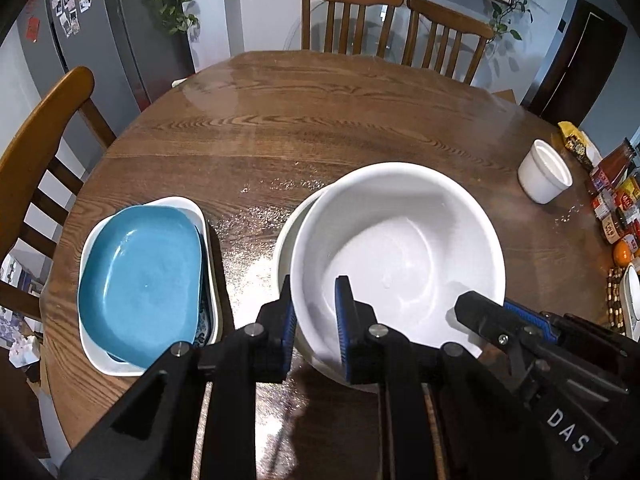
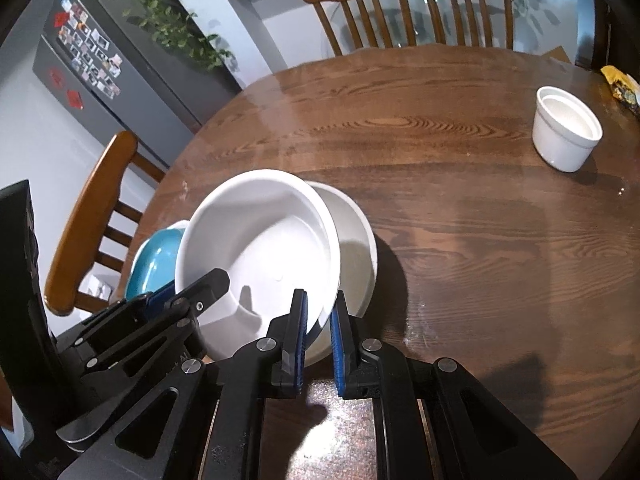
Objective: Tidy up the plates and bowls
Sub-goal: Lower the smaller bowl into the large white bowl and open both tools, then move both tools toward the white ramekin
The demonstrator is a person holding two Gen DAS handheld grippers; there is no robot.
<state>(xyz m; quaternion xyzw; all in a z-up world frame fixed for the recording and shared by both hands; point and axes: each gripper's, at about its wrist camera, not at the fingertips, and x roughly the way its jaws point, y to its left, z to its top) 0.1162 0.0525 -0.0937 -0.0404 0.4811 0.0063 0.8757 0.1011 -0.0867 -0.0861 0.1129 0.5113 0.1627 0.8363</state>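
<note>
A large white bowl [image 1: 400, 248] [image 2: 260, 248] hangs tilted, held at two sides of its rim. My left gripper [image 1: 316, 320] is shut on the rim's left side, one pad inside the wall and one outside. My right gripper [image 2: 319, 320] is shut on the opposite side of the rim. Each wrist view shows the other gripper at the bowl's far edge: the right gripper [image 1: 492, 312] and the left gripper [image 2: 200, 292]. Directly under it a second white bowl [image 1: 282, 248] [image 2: 358, 248] stands on the wooden table [image 1: 320, 120]. Left of the bowls, a blue plate [image 1: 140, 280] [image 2: 154, 264] lies in a white rectangular dish [image 1: 196, 208].
A small white ramekin [image 1: 545, 172] [image 2: 566, 132] stands at the table's right. Sauce bottles and jars [image 1: 616, 200] and an orange [image 1: 622, 252] crowd the right edge. Wooden chairs stand at the left [image 1: 40, 152] and at the far side [image 1: 348, 16].
</note>
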